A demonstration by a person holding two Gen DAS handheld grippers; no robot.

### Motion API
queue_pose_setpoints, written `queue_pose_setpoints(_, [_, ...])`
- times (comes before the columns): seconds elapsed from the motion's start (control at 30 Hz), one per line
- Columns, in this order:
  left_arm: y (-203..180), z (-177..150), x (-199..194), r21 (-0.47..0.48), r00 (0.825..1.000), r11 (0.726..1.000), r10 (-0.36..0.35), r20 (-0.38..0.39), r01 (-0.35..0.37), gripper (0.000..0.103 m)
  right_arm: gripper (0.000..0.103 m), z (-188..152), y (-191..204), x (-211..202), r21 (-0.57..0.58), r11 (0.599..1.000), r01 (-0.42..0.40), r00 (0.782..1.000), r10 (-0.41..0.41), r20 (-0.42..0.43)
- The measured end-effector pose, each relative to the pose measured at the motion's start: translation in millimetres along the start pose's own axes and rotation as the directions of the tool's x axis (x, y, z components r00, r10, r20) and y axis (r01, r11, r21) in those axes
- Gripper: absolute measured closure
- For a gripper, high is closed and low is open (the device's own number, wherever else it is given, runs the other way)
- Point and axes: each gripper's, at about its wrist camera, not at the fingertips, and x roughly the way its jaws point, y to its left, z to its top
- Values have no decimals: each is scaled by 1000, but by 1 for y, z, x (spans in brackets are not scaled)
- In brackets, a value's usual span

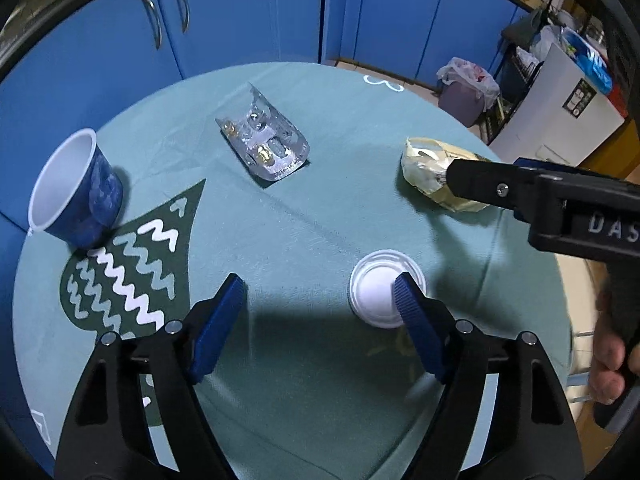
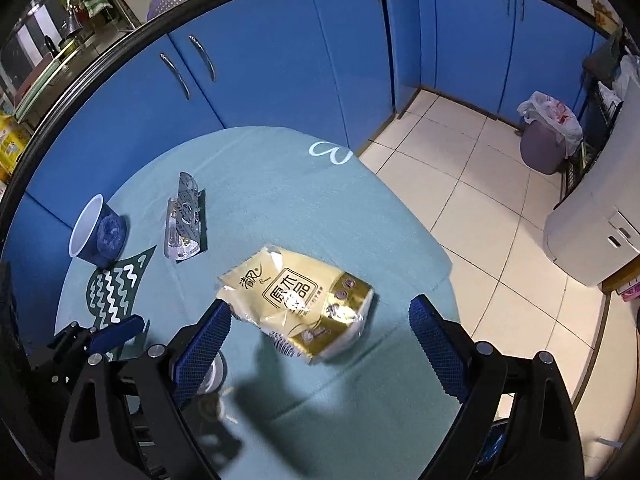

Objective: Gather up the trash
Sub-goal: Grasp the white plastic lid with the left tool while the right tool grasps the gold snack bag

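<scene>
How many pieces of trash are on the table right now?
4: cup tipped at far left, blister pack far centre, tissue pack right, lid nearest. None look hidden.

My left gripper (image 1: 318,300) hangs with its jaws spread wide. My right gripper (image 2: 320,322) is just as wide, angled downward, my right hand (image 1: 608,360) wrapped around its handle.

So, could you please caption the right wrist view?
Open right gripper hovering over a yellow tissue pack on the teal tablecloth.

Blue cabinets (image 2: 280,60) stand behind the teal tablecloth (image 1: 312,220); a white appliance (image 2: 596,232) stands on the tiled floor (image 2: 480,208).
</scene>
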Motion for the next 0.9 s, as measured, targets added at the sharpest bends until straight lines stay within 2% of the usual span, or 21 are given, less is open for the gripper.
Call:
queue_pose_setpoints(0.13, [-6,2,-13,12,998,999,-49,32,48,21,15,1,-7,-6,13,1000,4,1000,-4,13])
queue_pose_setpoints(0.17, [-10,2,-13,22,998,999,-46,35,45,16,15,2,-9,-6,18,1000,-2,1000,1,11])
queue_pose_setpoints(0.27, [-21,2,-5,49,1000,999,2,31,-4,16,15,1,-9,-2,23,1000,-11,1000,11,-2])
queue_pose_setpoints(0.33, [-22,2,4,37,1000,999,2,3,-2,16,15,1,-7,2,18,1000,-19,1000,19,-16])
queue_pose_setpoints(0.47, [-20,2,12,31,999,999,31,-9,-30,18,15,1,4,7,-27,1000,-1,1000,0,-21])
queue_pose_setpoints(0.63, [-17,7,12,35,999,998,45,0,-45,27,17,2,6,11,-43,999,14,1000,-15,-25])
queue_pose_setpoints(0.7, [-14,8,12,36,998,998,57,7,-57,39,40,2,6,14,-54,998,12,999,-14,-42])
queue_pose_setpoints(0.77, [-11,8,10,41,999,998,51,10,-52,44,45,0,7,15,-61,998,-2,998,-1,-55])
queue_pose_setpoints(0.87, [-9,9,9,41,999,998,52,13,-52,54,62,-4,13,13,-84,996,-11,999,6,-53])
queue_pose_setpoints(0.9, [-9,9,8,39,999,998,52,14,-53,62,68,-6,16,12,-101,995,5,999,-10,-51])
